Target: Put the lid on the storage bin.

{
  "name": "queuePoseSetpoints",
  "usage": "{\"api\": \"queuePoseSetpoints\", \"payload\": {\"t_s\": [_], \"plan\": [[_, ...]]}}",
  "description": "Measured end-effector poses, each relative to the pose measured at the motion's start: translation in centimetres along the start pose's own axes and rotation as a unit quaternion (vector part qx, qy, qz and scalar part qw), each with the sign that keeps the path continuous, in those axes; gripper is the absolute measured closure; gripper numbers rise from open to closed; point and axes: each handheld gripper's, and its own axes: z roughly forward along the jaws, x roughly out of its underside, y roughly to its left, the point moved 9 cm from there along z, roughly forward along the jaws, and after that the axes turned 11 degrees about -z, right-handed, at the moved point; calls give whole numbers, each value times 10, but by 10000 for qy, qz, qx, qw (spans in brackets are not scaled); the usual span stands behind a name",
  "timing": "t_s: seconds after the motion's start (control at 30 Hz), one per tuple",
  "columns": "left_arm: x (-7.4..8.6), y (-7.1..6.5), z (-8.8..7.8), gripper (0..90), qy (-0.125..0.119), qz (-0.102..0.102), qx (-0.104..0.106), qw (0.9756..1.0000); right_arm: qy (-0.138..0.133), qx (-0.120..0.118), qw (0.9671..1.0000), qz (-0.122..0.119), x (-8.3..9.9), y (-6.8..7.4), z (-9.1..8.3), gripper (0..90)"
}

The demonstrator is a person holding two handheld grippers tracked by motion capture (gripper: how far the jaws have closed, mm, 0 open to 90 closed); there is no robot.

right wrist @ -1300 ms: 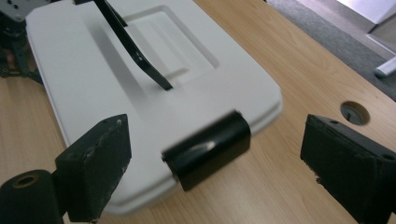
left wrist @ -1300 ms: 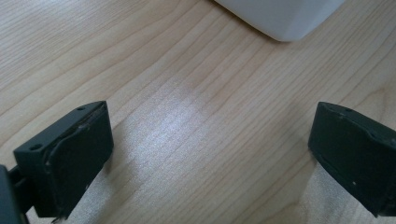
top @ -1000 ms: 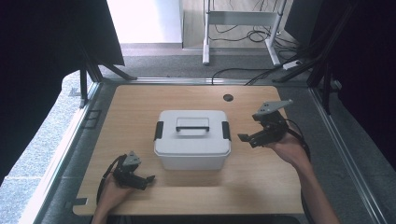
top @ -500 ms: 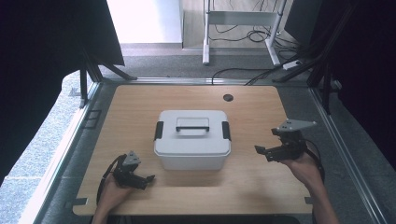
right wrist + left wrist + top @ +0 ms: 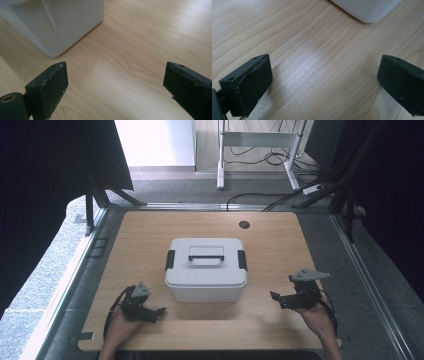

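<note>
- The desk (image 5: 150, 230) shows bare wood all round the box (image 5: 206, 270), with wide open strips along its left, right and far edges; a small round hole (image 5: 244, 225) sits near the far edge.
- The left hand-held gripper (image 5: 159, 312) lies low by the near edge, just left of the box's near corner, jaws wide apart, gripping nothing.
- The right hand-held gripper (image 5: 274, 296) sits near the right front of the box, apart from it, jaws spread wide, empty.
- The box stands mid-desk, lid on, handle (image 5: 206, 253) flat, black side latches; its contents are hidden.
</note>
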Motion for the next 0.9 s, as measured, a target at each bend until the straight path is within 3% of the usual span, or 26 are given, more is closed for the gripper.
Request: {"api": "queuePoseSetpoints", "payload": {"t_s": [0.53, 0.9], "plan": [[0, 0, 0, 0, -6, -14, -15, 10000, 335, -121, 9992, 167, 51, 33, 51, 55], [0, 0, 0, 0, -11, 0, -32, 10000, 447, 10, 9990, 74, 55, 35, 53, 55]]}}
